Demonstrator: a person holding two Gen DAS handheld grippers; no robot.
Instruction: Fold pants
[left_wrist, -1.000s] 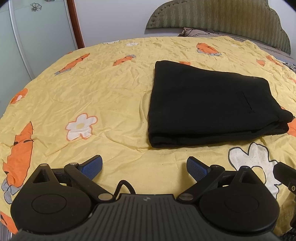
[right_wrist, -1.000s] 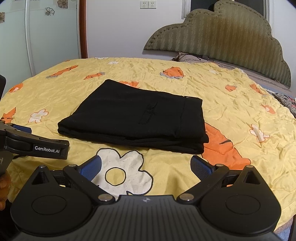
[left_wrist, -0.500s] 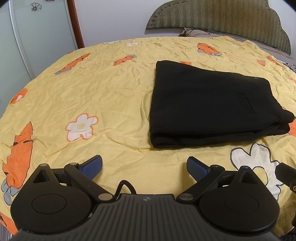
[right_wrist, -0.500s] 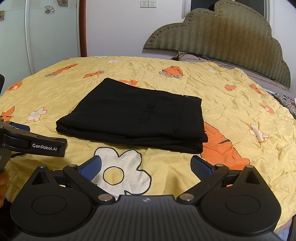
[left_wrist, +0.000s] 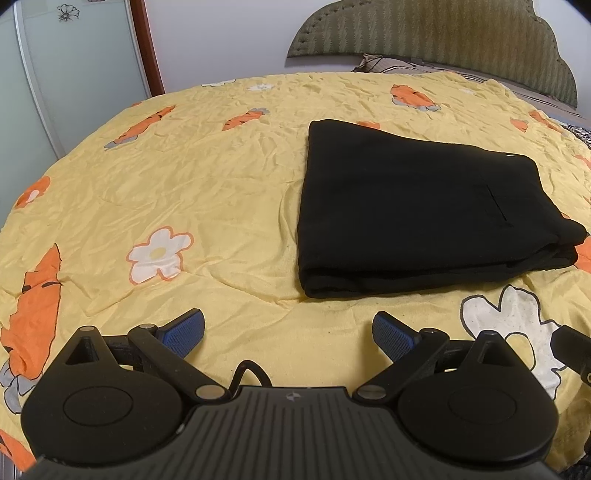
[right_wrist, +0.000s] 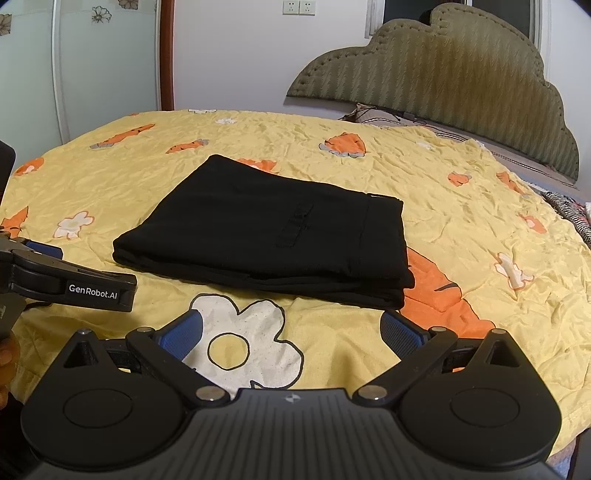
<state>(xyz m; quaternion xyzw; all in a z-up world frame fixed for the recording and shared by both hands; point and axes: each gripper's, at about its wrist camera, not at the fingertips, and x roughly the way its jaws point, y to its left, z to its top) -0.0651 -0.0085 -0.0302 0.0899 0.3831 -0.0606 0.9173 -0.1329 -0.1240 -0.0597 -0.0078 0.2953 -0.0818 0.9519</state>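
The black pants (left_wrist: 417, 210) lie folded in a flat rectangle of several layers on the yellow bedspread (left_wrist: 192, 184); they also show in the right wrist view (right_wrist: 273, 232). My left gripper (left_wrist: 288, 332) is open and empty, above the bedspread just short of the pants' near left edge. My right gripper (right_wrist: 291, 332) is open and empty, just short of the pants' near right corner. The left gripper's finger (right_wrist: 74, 288) shows at the left of the right wrist view.
The bedspread has orange carrot and white flower prints (right_wrist: 243, 347). A padded green headboard (right_wrist: 461, 81) and a pillow (right_wrist: 376, 114) stand at the far right. A glass wardrobe door (left_wrist: 55, 74) lies to the left. The bed's front edge is below the grippers.
Both grippers have drawn back slightly from the pants and stay open. The pants have not moved.
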